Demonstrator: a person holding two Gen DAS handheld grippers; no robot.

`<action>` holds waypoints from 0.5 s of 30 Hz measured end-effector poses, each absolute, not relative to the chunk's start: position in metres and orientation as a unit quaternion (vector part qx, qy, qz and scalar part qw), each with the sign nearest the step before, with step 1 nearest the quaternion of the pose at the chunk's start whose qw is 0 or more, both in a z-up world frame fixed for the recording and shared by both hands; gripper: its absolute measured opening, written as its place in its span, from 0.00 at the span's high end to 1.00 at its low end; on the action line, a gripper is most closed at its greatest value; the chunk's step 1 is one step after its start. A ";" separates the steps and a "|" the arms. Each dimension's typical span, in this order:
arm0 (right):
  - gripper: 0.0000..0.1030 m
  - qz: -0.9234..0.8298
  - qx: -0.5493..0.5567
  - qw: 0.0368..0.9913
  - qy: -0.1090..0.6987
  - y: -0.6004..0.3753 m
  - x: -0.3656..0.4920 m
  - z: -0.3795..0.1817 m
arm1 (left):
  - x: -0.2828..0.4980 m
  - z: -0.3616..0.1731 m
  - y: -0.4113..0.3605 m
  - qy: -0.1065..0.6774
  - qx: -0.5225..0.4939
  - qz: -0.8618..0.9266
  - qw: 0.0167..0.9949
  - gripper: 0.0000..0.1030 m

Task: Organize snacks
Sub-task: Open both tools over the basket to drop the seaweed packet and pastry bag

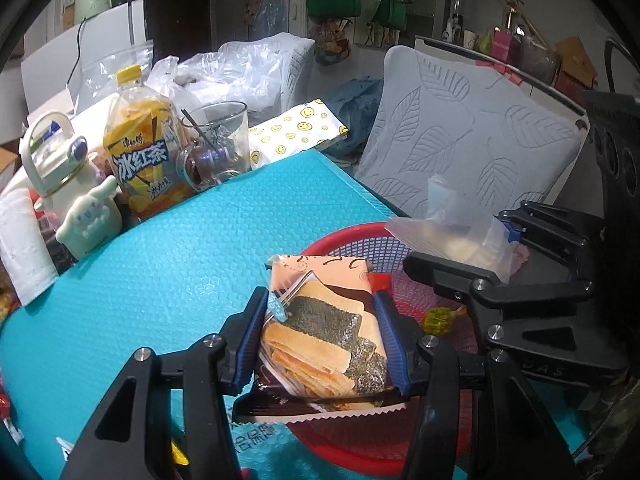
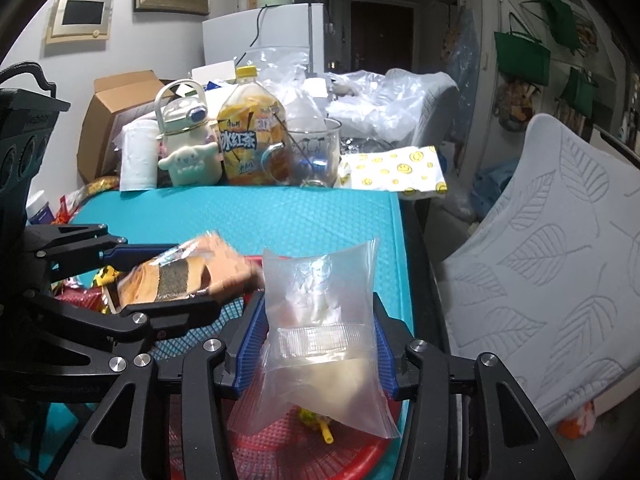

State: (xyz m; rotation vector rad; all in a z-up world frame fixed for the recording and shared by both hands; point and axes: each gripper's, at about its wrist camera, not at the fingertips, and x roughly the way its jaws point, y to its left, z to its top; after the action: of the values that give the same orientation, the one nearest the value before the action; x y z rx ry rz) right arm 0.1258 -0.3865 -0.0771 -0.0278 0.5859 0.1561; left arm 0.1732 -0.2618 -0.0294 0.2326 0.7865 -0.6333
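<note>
1. Right now the left gripper pinches a seaweed cracker packet between its blue pads, the packet held above the near rim of the red mesh basket.
2. Meanwhile the right gripper is clamped on a clear plastic snack pouch, also hanging over the basket, on its right side; the pouch's pale contents sag toward its lower end.
3. Inside the basket a yellow-wrapped candy lies on the mesh, and a few more wrapped snacks seem to sit under the left gripper, though blur hides what they are.
4. Both loads look ready for release into the basket, judging by the task.
5. To do it well, lower each packet until it nearly touches the mesh before spreading the fingers, so nothing bounces over the shallow rim.
6. Release one hand at a time; the grippers are near each other and could knock together.
7. Lay the cracker packet flat, since its contents probably crush easily.
8. Set the pouch beside it, not on top, and keep clear of the iced tea bottle and glass mug at the far edge of the blue mat.
</note>
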 end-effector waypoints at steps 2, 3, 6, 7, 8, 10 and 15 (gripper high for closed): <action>0.48 0.071 -0.011 0.953 0.295 -0.389 0.126 -0.078 | 0.173 -0.029 -0.264 0.375 0.120 -0.295 0.871 0.49; 0.47 0.069 -0.007 0.952 0.297 -0.391 0.126 -0.079 | 0.174 -0.029 -0.265 0.377 0.122 -0.293 0.870 0.49; 0.44 0.070 0.004 0.950 0.303 -0.396 0.125 -0.080 | 0.176 -0.030 -0.266 0.383 0.125 -0.284 0.870 0.45; 0.43 0.068 0.005 0.950 0.305 -0.397 0.125 -0.081 | 0.176 -0.030 -0.266 0.383 0.125 -0.281 0.871 0.43; 0.43 0.066 0.006 0.950 0.306 -0.397 0.124 -0.081 | 0.177 -0.030 -0.266 0.383 0.124 -0.279 0.872 0.40; 0.41 0.065 0.008 0.949 0.307 -0.399 0.122 -0.081 | 0.177 -0.030 -0.263 0.383 0.118 -0.278 0.873 0.37; 0.37 0.064 0.010 0.950 0.304 -0.400 0.117 -0.077 | 0.174 -0.024 -0.260 0.380 0.117 -0.276 0.875 0.37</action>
State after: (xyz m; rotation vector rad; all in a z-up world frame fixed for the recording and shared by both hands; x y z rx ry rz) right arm 0.1171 -0.4003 -0.0772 0.0196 0.6189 0.1308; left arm 0.1744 -0.2605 -0.0241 0.2439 0.7933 -0.5761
